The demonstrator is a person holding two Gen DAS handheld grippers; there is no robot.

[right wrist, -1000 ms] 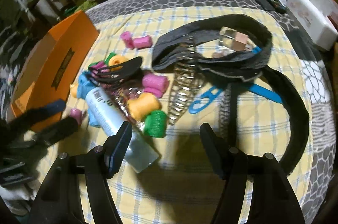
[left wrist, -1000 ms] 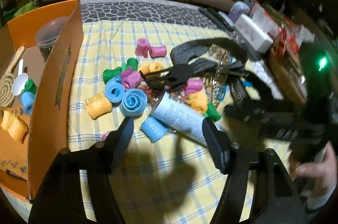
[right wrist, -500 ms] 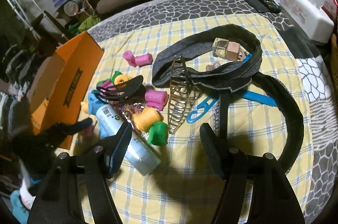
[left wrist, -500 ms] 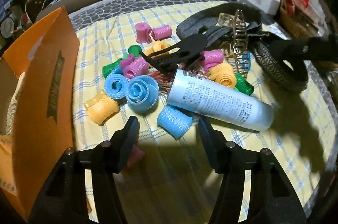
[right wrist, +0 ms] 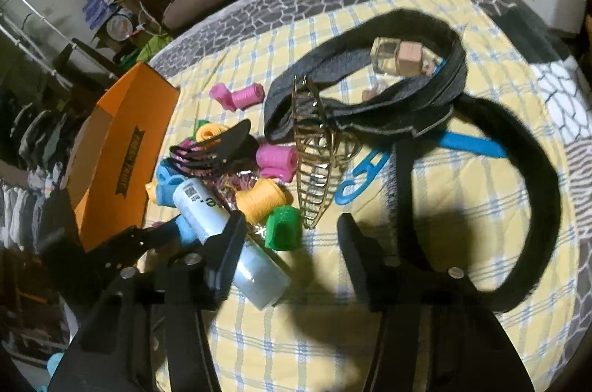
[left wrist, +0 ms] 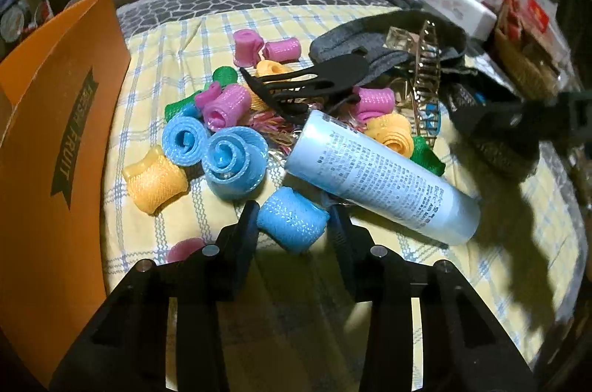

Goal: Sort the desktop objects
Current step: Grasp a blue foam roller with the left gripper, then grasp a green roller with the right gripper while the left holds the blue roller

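Note:
Several mesh hair rollers in pink, yellow, green and blue lie heaped on the yellow checked cloth [left wrist: 177, 51]. My left gripper [left wrist: 294, 221] is low over the cloth. Its jaws are closing, and both pads touch a blue roller [left wrist: 288, 212] that sits between them. The right wrist view shows that left gripper [right wrist: 148, 236] from the side, at the orange box's corner. My right gripper [right wrist: 290, 245] hovers over the heap's near edge with its jaws closing. A green roller [right wrist: 283, 227] lies between its fingertips, nearer the left one, untouched.
An orange box [left wrist: 55, 133] stands along the left. A pale blue bottle [left wrist: 381, 177] lies across the heap, under a black hair clip [left wrist: 307, 81]. A gold claw clip [right wrist: 314, 162], black bands [right wrist: 536, 188], a blue clip [right wrist: 362, 177] and a perfume bottle [right wrist: 396, 57] lie right.
My left gripper has come down onto the blue roller and its jaws have narrowed around it. The right gripper's jaws have narrowed and its view has rolled a little.

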